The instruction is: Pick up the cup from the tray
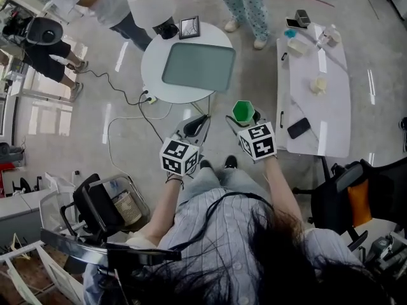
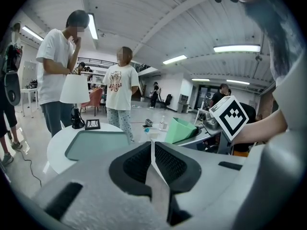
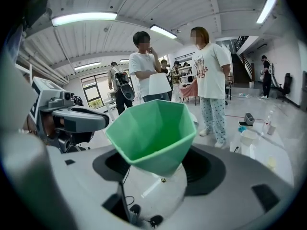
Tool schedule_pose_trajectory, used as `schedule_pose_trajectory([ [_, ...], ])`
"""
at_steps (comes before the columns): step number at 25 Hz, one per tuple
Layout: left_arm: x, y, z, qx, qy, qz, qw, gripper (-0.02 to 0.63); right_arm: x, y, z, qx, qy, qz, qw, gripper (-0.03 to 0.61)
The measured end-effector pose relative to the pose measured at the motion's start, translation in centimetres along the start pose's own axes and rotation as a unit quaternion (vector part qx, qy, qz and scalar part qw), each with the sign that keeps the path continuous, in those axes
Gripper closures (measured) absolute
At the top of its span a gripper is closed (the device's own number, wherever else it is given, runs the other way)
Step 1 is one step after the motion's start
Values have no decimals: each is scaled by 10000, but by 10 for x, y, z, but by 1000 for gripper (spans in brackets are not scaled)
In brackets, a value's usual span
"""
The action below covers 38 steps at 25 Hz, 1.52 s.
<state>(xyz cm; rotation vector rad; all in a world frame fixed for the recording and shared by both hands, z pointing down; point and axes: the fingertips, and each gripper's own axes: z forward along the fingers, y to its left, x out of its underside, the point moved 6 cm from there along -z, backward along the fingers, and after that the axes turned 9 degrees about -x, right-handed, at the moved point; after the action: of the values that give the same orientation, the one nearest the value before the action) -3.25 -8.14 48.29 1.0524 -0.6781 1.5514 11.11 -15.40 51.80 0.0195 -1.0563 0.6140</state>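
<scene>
A green faceted cup (image 1: 243, 111) is held in my right gripper (image 1: 244, 117), off the tray and over the floor in front of the person's knees. In the right gripper view the cup (image 3: 153, 128) sits mouth-forward between the jaws of the right gripper (image 3: 158, 163), which is shut on its lower body. The grey-green tray (image 1: 198, 67) lies bare on the round white table (image 1: 154, 65). My left gripper (image 1: 201, 120) hovers beside the right one; its jaws meet with nothing between them (image 2: 152, 150). The left gripper view also shows the cup (image 2: 181, 130) and tray (image 2: 96, 144).
A white lamp (image 1: 151, 4) and a small picture frame (image 1: 189, 27) stand on the round table's far side. A long white table (image 1: 315, 107) at the right carries a phone (image 1: 298, 128) and several small items. Two people stand beyond the tables. A cable (image 1: 127, 100) trails on the floor.
</scene>
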Motion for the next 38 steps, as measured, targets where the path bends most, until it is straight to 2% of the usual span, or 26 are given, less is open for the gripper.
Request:
schedule_pose_trajectory([
  [5,5,-7,-12,21,23,69,10000,597,6,9,-3,-46,22,29,10000,250],
  [17,32,9,-56,102,99,70,9999,597,18,62,6,4,35,131,9999,250],
  [26,47,25,-103,278,-53,77,9996,597,25,132,13,33,35,204,9998,250],
  [38,93,28,-185,452,-146,50,9989,597,56,231,0,122,-27,193,9997,250],
])
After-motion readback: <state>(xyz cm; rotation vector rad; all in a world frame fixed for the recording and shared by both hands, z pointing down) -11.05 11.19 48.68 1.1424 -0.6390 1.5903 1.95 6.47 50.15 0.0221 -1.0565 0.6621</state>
